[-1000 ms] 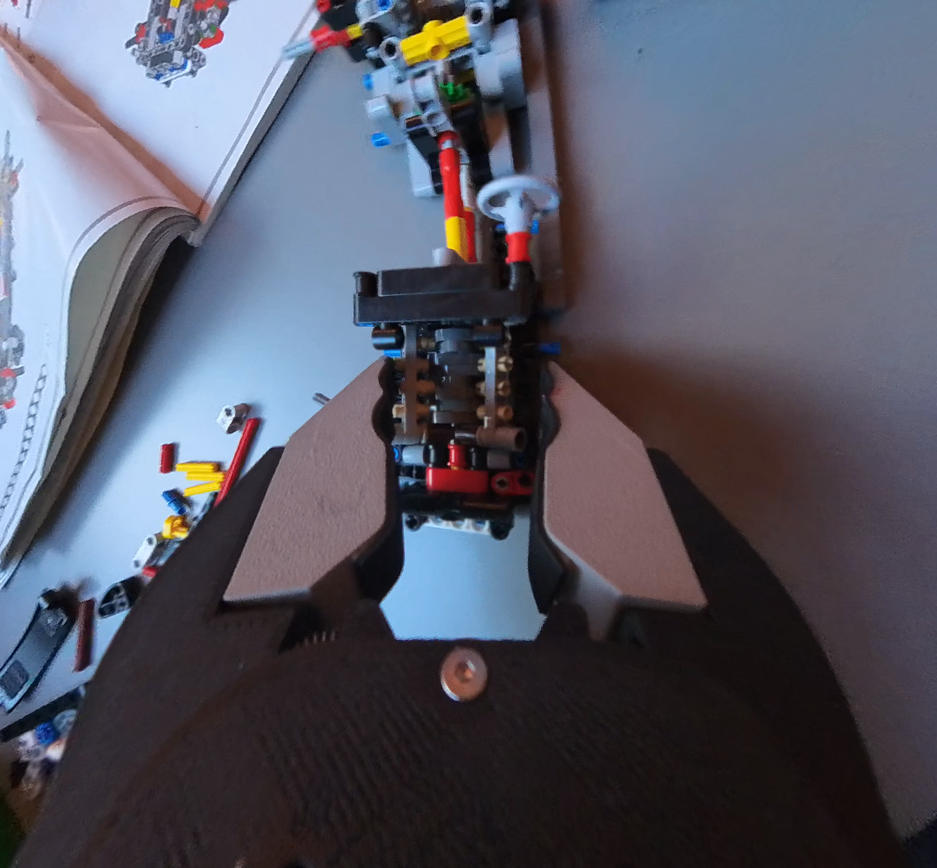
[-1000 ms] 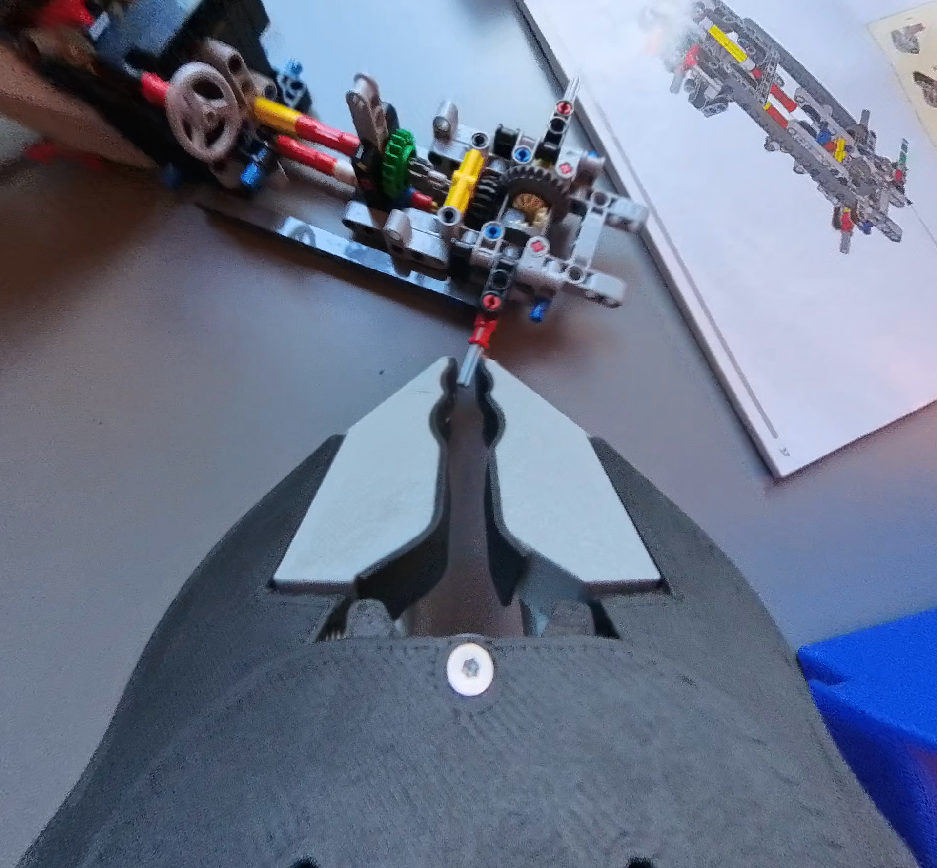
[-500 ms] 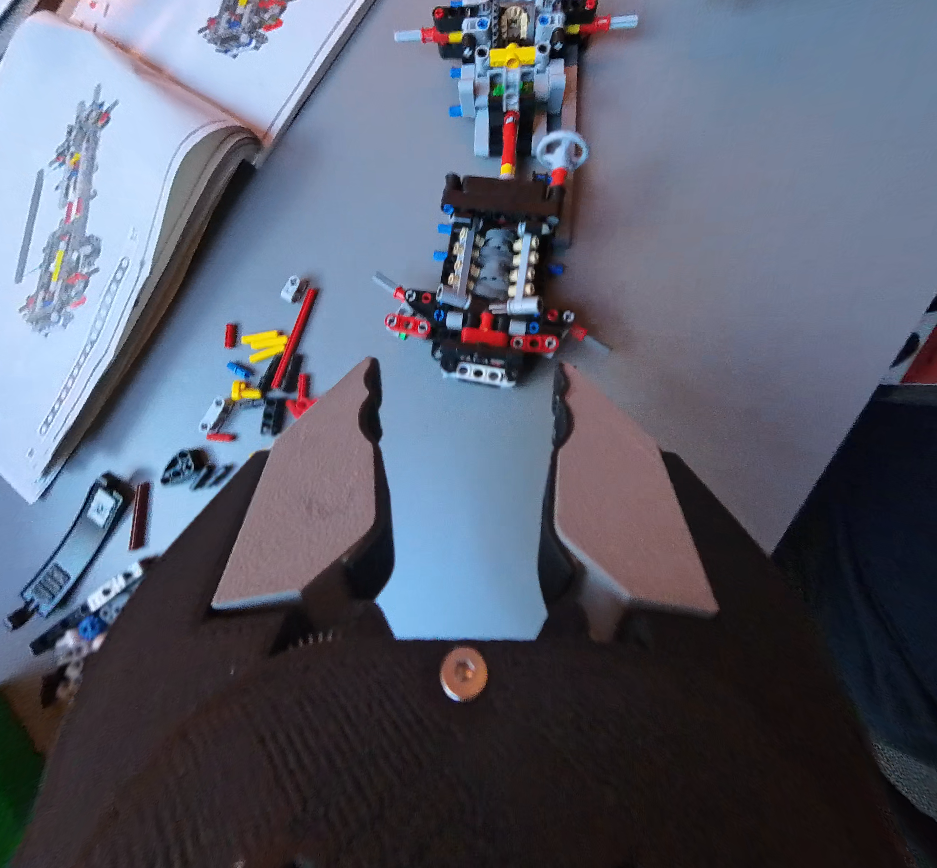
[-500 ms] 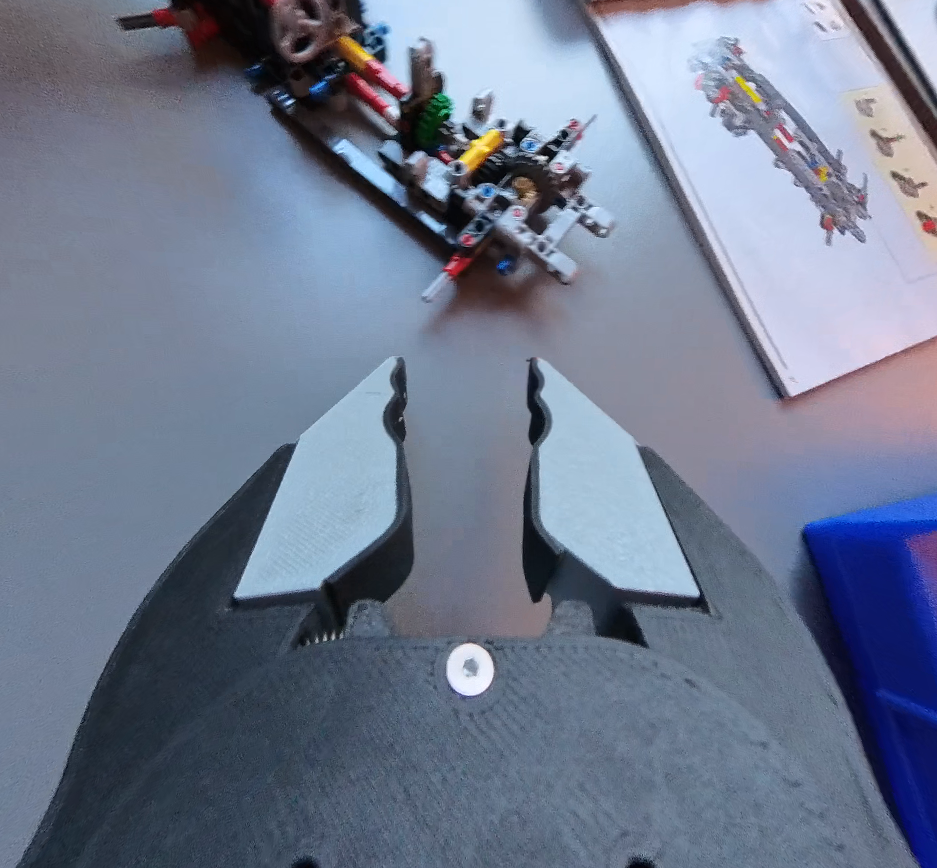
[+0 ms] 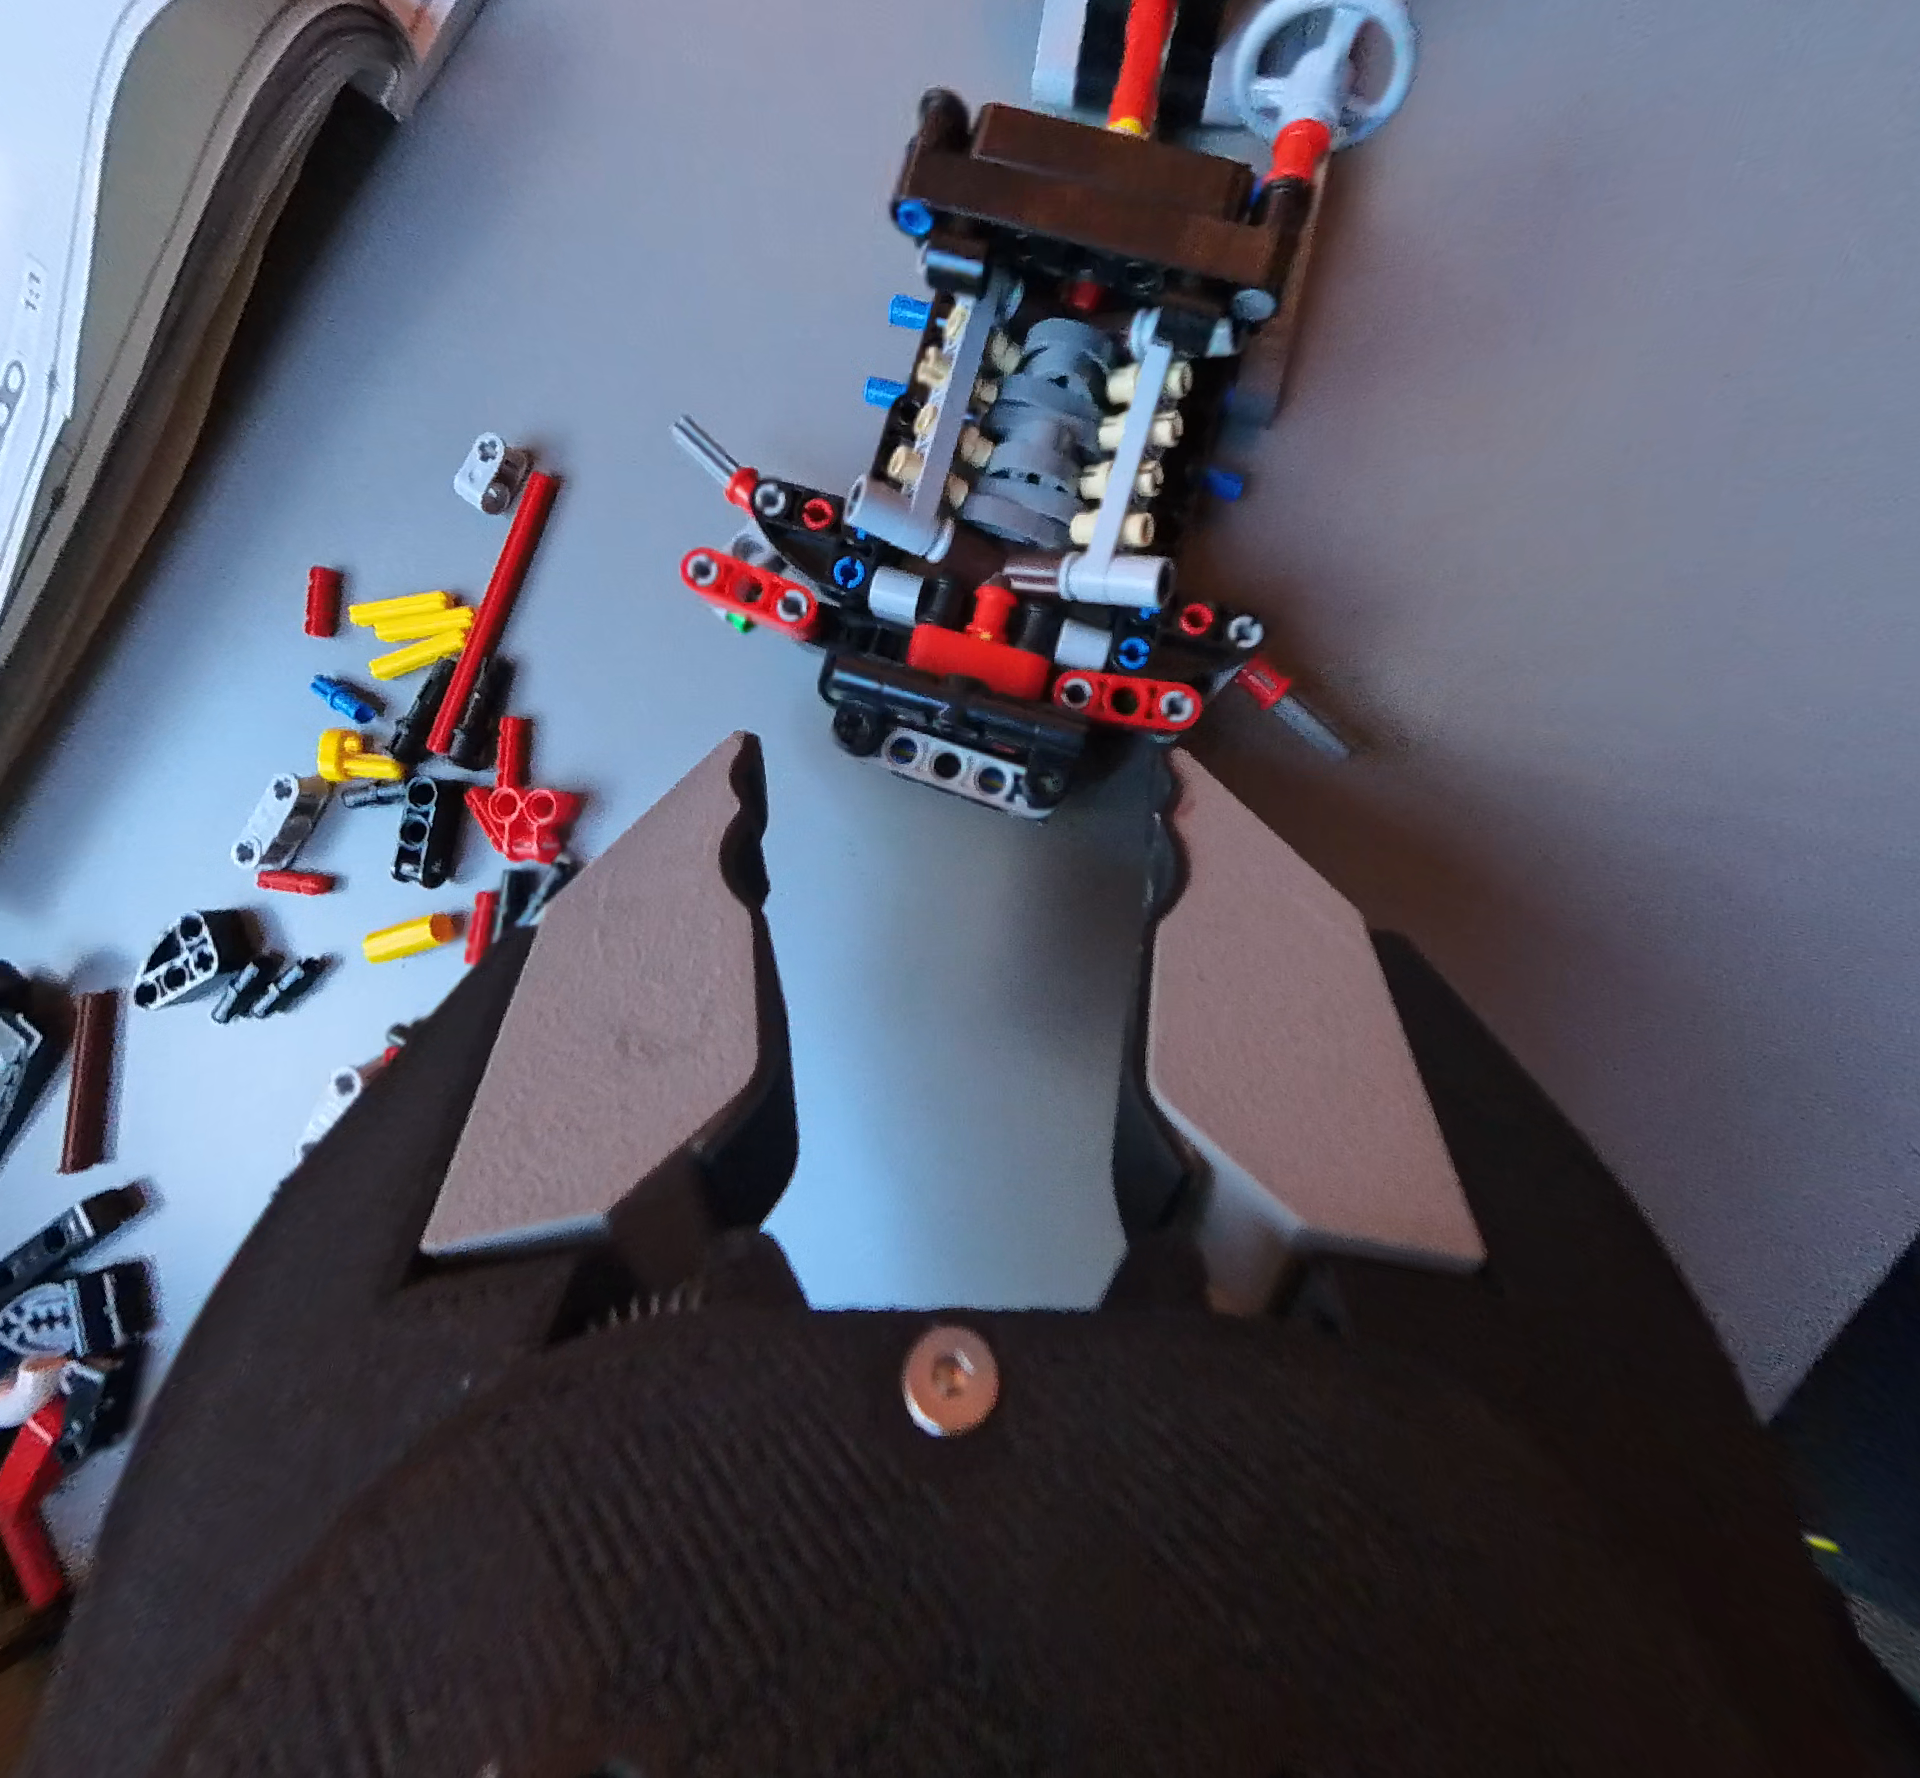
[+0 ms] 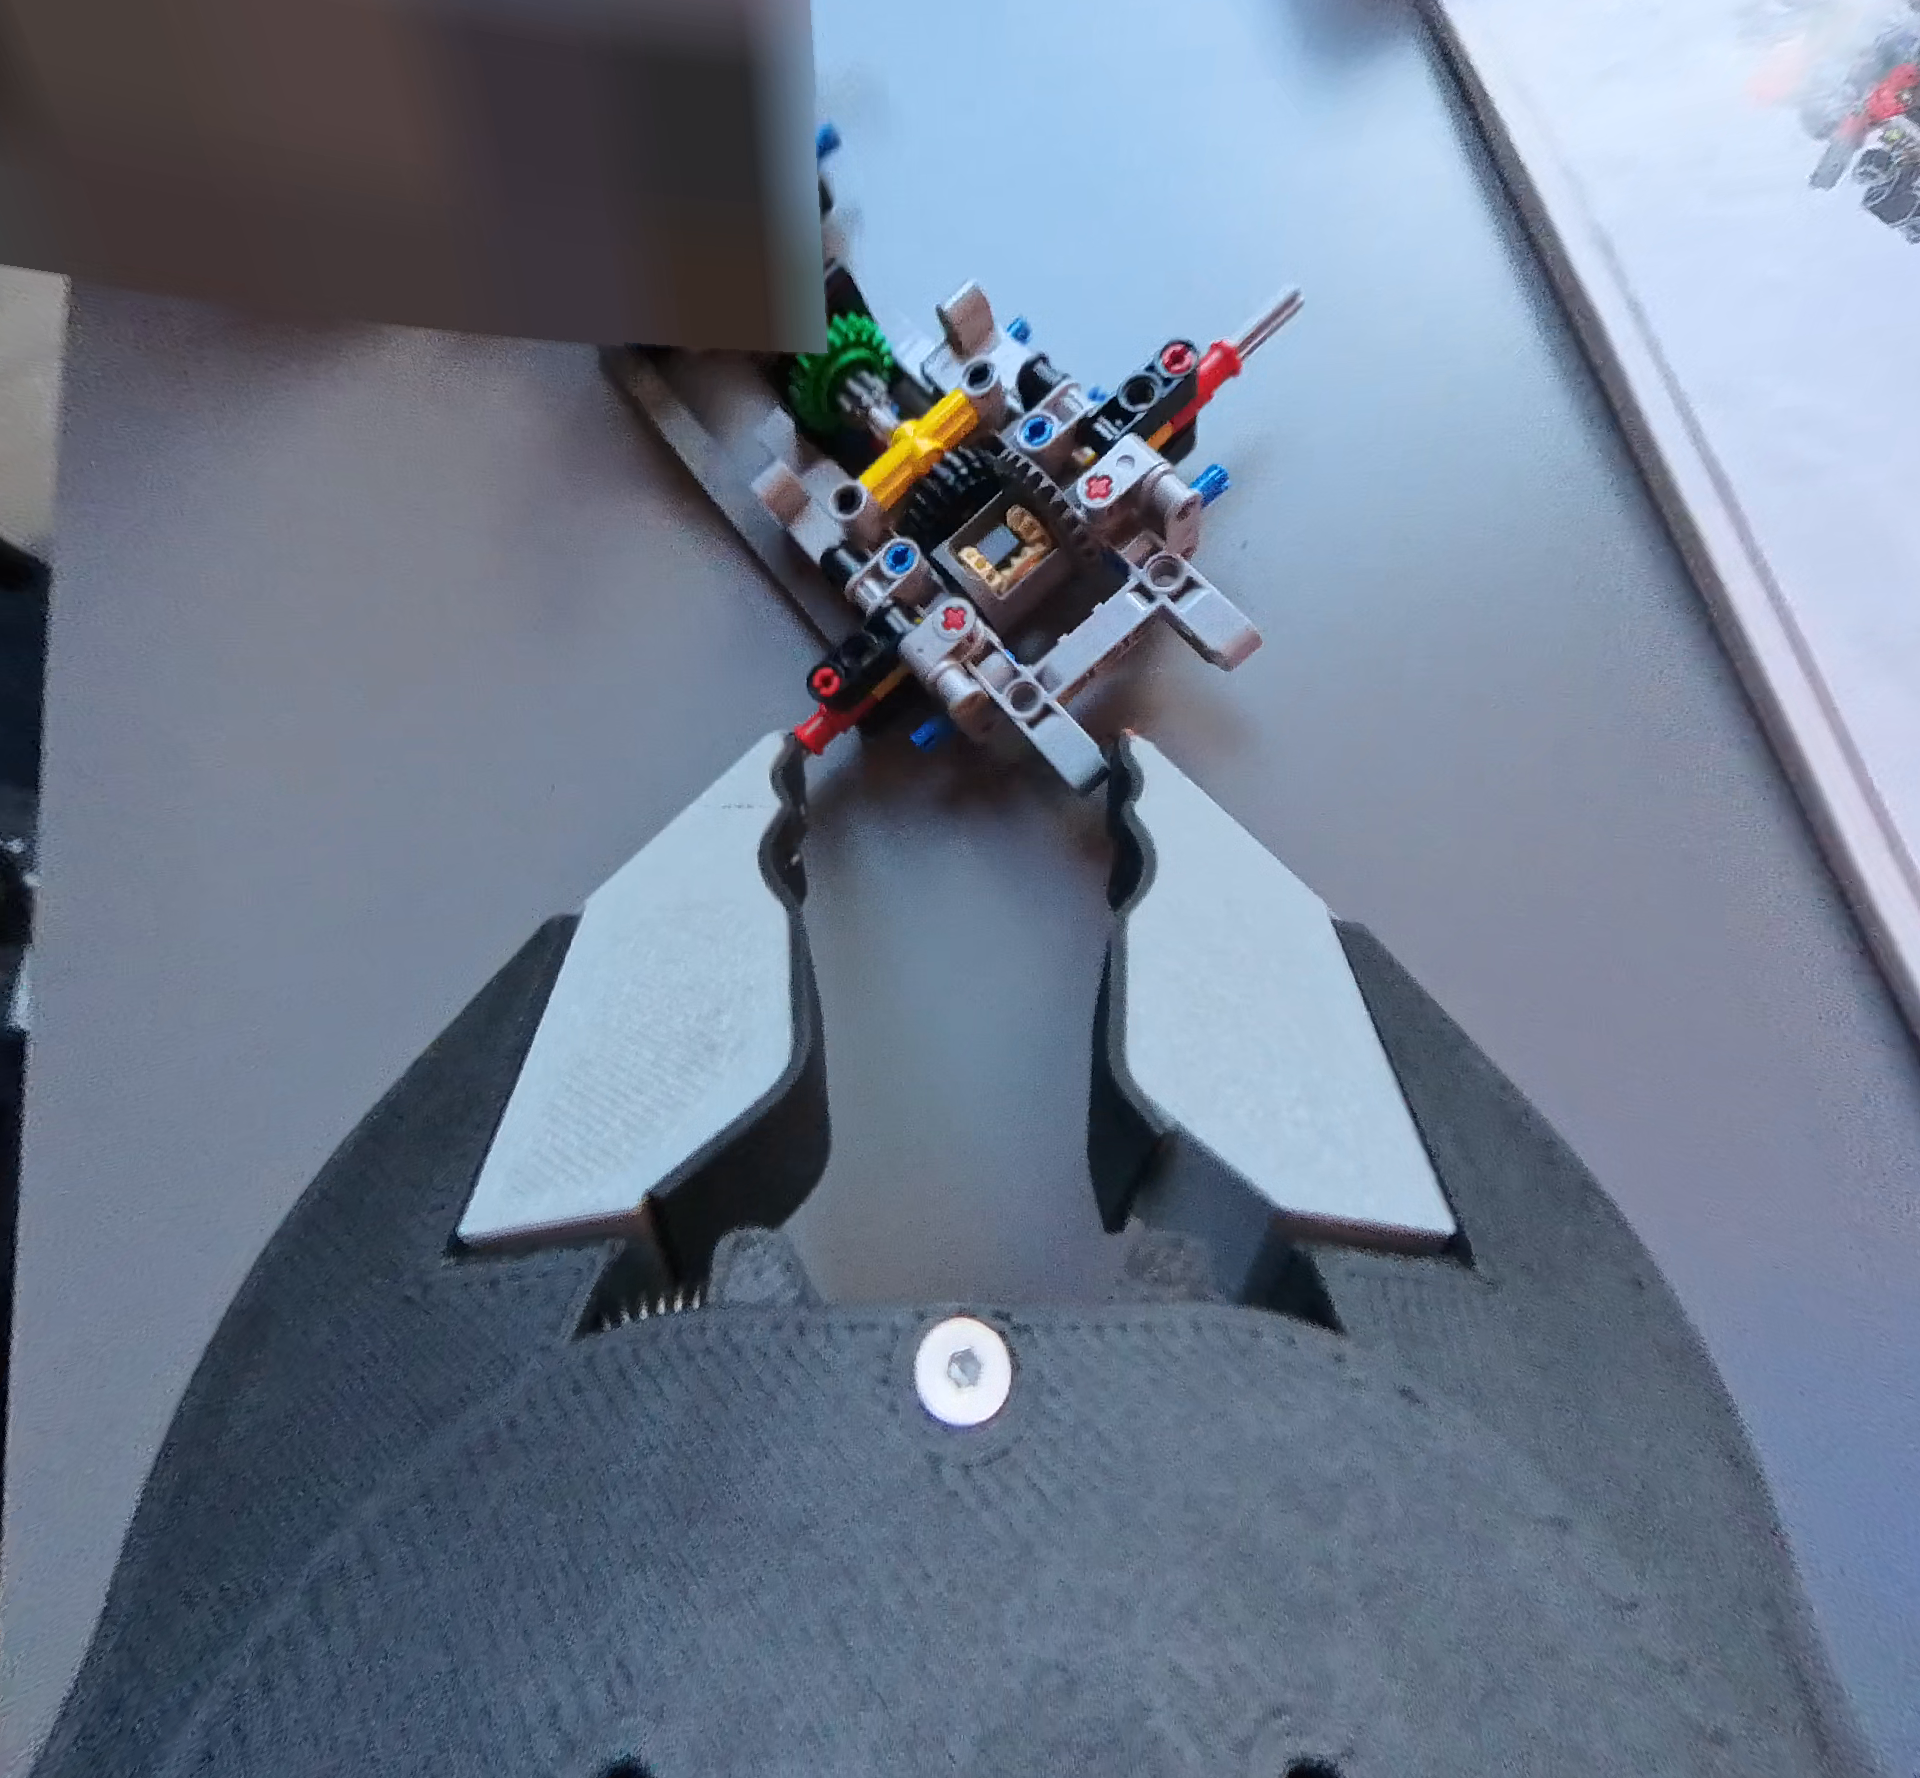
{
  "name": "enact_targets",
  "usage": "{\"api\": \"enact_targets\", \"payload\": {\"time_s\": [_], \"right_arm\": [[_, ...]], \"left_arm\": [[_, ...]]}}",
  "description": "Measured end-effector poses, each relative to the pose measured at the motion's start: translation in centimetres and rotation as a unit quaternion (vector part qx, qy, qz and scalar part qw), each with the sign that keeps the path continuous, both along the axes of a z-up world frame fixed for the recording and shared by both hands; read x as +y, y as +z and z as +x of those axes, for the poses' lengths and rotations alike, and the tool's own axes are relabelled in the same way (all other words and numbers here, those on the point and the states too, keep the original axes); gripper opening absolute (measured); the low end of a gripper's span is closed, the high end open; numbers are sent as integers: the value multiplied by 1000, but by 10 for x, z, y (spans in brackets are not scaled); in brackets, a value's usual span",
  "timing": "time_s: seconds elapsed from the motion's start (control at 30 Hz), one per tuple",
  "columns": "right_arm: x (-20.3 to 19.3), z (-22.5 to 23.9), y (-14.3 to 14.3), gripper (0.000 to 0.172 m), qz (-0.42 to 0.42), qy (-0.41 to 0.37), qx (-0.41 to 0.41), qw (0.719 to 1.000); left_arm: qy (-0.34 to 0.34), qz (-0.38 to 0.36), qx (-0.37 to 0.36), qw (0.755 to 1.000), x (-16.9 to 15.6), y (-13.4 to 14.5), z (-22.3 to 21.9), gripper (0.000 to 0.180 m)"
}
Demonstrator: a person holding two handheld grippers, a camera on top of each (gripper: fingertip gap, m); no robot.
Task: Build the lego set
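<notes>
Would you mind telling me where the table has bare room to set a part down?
Bare grey table lies right of the brick chassis, and between chassis and open booklet. In the right wrist view, table left of the chassis's gear end is free. Crowded: the loose parts.

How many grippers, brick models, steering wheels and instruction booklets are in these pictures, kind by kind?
Grippers: 2, the left gripper and the right gripper, both open and holding nothing
Part-built brick model: 1
Steering wheel on the model: 1
Open booklet: 1
Total: 5
</notes>
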State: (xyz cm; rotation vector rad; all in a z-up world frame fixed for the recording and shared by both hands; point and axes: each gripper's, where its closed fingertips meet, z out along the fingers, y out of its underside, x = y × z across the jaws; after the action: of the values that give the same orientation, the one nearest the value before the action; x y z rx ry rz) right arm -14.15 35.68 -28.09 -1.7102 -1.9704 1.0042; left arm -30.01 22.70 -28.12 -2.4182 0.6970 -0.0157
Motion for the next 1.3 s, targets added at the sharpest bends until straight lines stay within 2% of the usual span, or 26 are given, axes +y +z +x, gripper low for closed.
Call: {"api": "enact_targets", "payload": {"time_s": [0.07,0.17,0.3,0.33,0.37,0.43,0.57,0.63,0.73,0.83,0.97,1.1,1.27,1.3], "right_arm": [[-7,10,-1,55,21,10,-5,1000],[-19,24,1,55,11,16,-3,1000],[-36,36,0,49,-11,27,8,1000],[-43,38,0,45,-16,35,10,999],[-44,38,0,46,-8,34,13,999],[-41,40,-2,47,19,33,13,999],[-34,47,3,49,7,31,27,999],[-19,48,6,52,12,7,44,999],[-3,45,7,59,21,-21,61,998],[-9,41,2,64,25,5,52,998],[-15,38,-4,67,60,28,39,997],[-14,38,-5,66,63,24,38,997],[-5,31,2,70,45,21,57,997],[-6,30,2,69,36,31,57,997]], "left_arm": [[-14,6,-5,1000,0,0,1,71],[-7,3,-22,1000,3,-1,0,68],[55,11,-43,998,12,-2,-7,63],[64,9,-56,996,13,-4,-3,69],[71,10,-63,995,13,-3,0,59],[87,11,-49,995,13,-3,-3,69],[63,-7,-28,998,4,-3,-4,83],[55,-4,-21,998,5,-2,-3,82],[38,-7,-20,999,5,-2,6,70],[16,-10,-28,999,6,-3,14,63],[-8,-22,-31,999,2,-3,2,69],[-21,8,-59,998,10,11,-18,77],[-104,14,-88,991,24,7,-4,80],[-118,6,-85,989,24,2,0,75]]}}
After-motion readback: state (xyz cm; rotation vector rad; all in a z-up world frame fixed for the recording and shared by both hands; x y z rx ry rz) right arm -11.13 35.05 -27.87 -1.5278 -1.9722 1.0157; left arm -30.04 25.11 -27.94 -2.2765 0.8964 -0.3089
